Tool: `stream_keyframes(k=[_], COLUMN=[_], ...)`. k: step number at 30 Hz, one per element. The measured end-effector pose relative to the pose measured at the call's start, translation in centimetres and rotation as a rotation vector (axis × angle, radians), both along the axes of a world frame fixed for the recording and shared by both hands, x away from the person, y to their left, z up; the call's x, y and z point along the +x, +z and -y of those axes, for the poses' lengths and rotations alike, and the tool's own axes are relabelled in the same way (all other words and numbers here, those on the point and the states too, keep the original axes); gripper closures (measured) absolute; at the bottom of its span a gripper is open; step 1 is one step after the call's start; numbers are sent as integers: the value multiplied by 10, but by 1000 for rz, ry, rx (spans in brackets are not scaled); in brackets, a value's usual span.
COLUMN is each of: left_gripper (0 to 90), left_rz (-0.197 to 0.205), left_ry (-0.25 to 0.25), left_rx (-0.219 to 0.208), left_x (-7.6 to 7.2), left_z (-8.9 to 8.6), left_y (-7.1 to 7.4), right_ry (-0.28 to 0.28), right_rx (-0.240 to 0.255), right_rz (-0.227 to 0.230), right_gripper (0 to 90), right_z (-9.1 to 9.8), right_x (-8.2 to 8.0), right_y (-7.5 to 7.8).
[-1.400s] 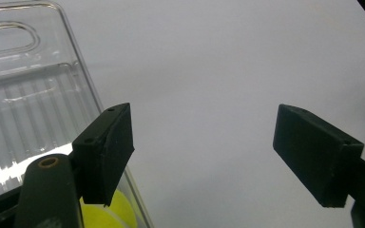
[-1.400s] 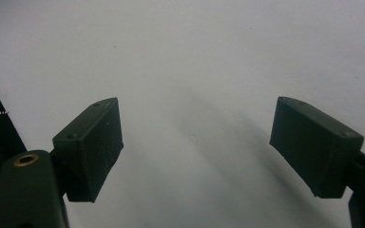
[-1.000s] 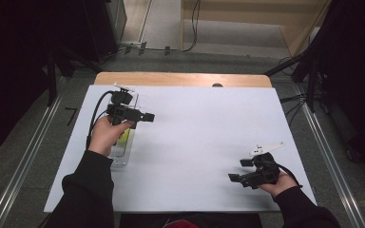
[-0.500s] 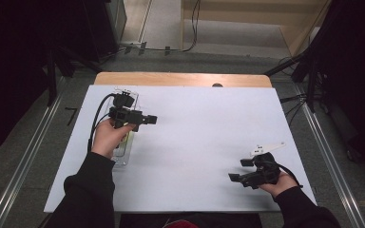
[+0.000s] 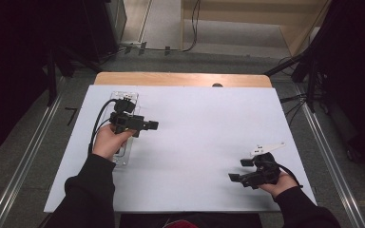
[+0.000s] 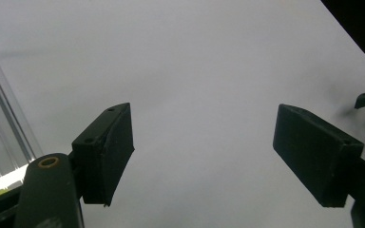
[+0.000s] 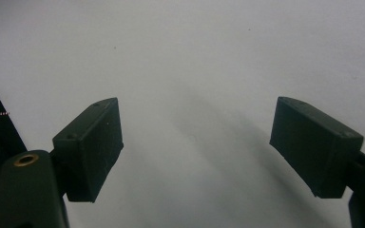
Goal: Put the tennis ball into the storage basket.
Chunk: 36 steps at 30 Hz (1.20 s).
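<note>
white sheeting [image 5: 199, 137] covered the table. at nine o'clock the left gripper [image 5: 142, 125] hovered beside a clear tray [image 5: 123, 159], jaws apart and empty. the right gripper [image 5: 240, 175], also open and empty, waited at five o'clock. next move, likely: reaching into that tray

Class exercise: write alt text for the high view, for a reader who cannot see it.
A person's hands hold two open black grippers over a white table: the left gripper beside a clear tray, the right gripper near the front right corner.
</note>
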<state>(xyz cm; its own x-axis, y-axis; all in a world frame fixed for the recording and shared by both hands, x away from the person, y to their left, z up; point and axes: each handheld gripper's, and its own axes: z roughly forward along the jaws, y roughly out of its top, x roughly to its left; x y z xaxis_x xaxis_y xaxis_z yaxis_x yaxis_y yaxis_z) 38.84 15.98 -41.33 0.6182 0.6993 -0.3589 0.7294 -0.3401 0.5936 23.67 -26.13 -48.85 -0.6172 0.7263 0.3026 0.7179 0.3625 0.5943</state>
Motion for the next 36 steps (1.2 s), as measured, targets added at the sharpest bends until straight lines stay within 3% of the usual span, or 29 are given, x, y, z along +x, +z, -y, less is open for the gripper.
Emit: stream_keyframes(k=[8, 23, 29, 36], left_gripper=[219, 219, 219, 219], left_rz=[8, 16, 23, 15], left_ry=[-5, -28, -49, -62], left_rx=[-19, -5, 19, 5], left_x=[-8, -24, -31, -37], left_z=[-1, 1, 3, 3], left_y=[-2, -6, -8, -11], right_ry=[1, -1, -1, 1], right_rx=[0, -1, -1, -2], right_rz=[0, 1, 1, 2], right_gripper=[160, 160, 160, 160], right_z=[0, 0, 0, 0], right_x=[0, 0, 0, 0], right_y=[0, 0, 0, 0])
